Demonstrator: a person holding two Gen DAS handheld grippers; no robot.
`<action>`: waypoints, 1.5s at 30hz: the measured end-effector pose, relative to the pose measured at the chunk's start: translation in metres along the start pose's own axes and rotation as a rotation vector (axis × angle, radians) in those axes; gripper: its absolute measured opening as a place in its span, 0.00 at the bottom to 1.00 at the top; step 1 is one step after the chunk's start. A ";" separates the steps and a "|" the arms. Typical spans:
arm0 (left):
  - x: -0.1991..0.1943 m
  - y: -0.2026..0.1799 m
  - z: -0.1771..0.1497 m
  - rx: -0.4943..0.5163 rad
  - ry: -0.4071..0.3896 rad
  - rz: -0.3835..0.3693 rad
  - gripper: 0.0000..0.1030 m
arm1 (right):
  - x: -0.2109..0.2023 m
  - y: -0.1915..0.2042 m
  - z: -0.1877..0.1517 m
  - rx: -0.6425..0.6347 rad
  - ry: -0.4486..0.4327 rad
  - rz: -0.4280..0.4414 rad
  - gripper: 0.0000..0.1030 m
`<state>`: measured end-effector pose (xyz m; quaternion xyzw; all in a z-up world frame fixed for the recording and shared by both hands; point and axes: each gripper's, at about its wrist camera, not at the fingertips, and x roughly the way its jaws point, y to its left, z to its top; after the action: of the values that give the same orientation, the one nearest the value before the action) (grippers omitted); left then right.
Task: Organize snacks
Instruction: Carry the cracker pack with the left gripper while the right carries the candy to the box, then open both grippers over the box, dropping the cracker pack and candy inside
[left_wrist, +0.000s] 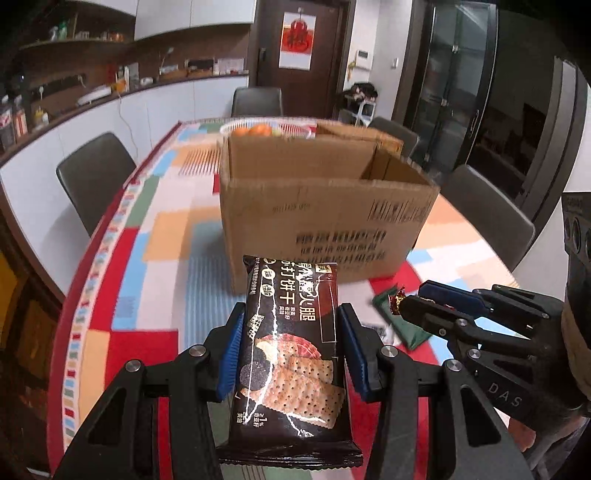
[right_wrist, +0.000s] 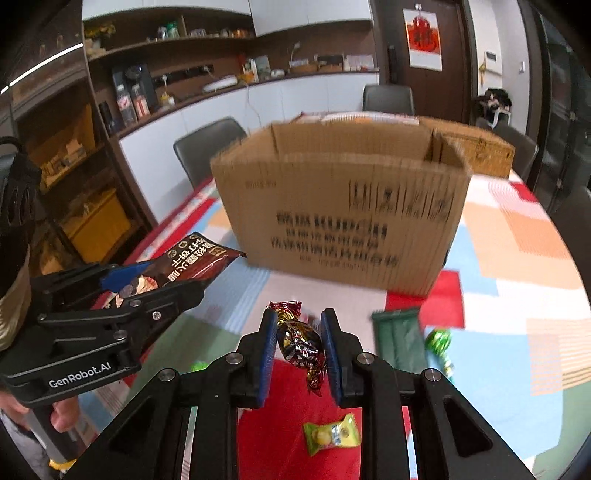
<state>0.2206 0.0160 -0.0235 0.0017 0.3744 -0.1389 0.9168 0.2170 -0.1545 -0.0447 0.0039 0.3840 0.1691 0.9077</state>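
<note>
My left gripper (left_wrist: 291, 317) is shut on a black cracker packet (left_wrist: 291, 350) and holds it above the table, short of the open cardboard box (left_wrist: 325, 218). The packet also shows in the right wrist view (right_wrist: 192, 262), in the left gripper (right_wrist: 184, 280). My right gripper (right_wrist: 299, 325) is shut on a dark foil-wrapped candy (right_wrist: 299, 341), held above the table in front of the box (right_wrist: 343, 214). In the left wrist view the right gripper (left_wrist: 410, 299) is at the right with the candy (left_wrist: 397, 301) at its tips.
On the patchwork tablecloth (right_wrist: 517, 295) lie a green packet (right_wrist: 400, 338), a green candy (right_wrist: 437, 341) and a yellow-green candy (right_wrist: 332, 435). A fruit bowl (left_wrist: 266, 127) stands behind the box. Grey chairs (left_wrist: 96, 177) ring the table.
</note>
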 end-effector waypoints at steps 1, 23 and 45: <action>-0.004 -0.001 0.005 0.002 -0.015 0.000 0.47 | -0.004 -0.001 0.003 -0.001 -0.014 -0.001 0.25; -0.014 -0.012 0.119 0.064 -0.162 0.020 0.47 | -0.041 -0.022 0.117 0.013 -0.244 -0.046 0.25; 0.050 0.008 0.163 -0.031 -0.078 0.044 0.62 | 0.026 -0.053 0.173 0.022 -0.135 -0.112 0.40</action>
<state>0.3685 -0.0066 0.0591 -0.0096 0.3403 -0.1130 0.9335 0.3708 -0.1755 0.0515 0.0035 0.3234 0.1132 0.9395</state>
